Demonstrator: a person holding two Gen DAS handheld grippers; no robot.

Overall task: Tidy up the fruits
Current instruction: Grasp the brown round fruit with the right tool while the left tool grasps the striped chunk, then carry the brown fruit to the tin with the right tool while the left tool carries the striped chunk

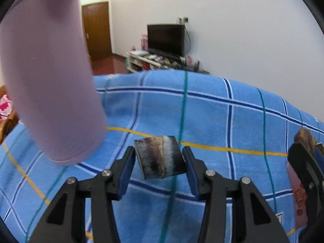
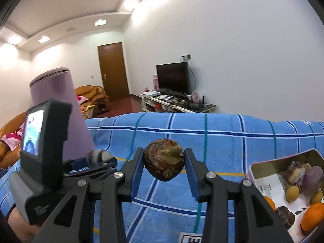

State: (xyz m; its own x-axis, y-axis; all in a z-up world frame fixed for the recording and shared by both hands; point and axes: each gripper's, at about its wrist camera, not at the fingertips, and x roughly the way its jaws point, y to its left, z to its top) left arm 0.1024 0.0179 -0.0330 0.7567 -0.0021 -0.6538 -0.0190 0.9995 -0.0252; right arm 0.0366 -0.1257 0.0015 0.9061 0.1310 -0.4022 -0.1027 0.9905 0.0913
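With the left gripper (image 1: pixel 159 163) clamped on a cut dark-streaked piece (image 1: pixel 160 157) and the right gripper (image 2: pixel 164 167) pinching a brown round corm (image 2: pixel 164 165), both should travel gently to the open box (image 2: pixel 263 182) lying right of the right tongs, releasing low.

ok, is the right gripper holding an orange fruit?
No: the right gripper is clamped on a round brown scaly bulb; the orange fruit sits in the open box.

Home living rm: TV (image 2: pixel 173 78), sofa (image 2: pixel 95 99).
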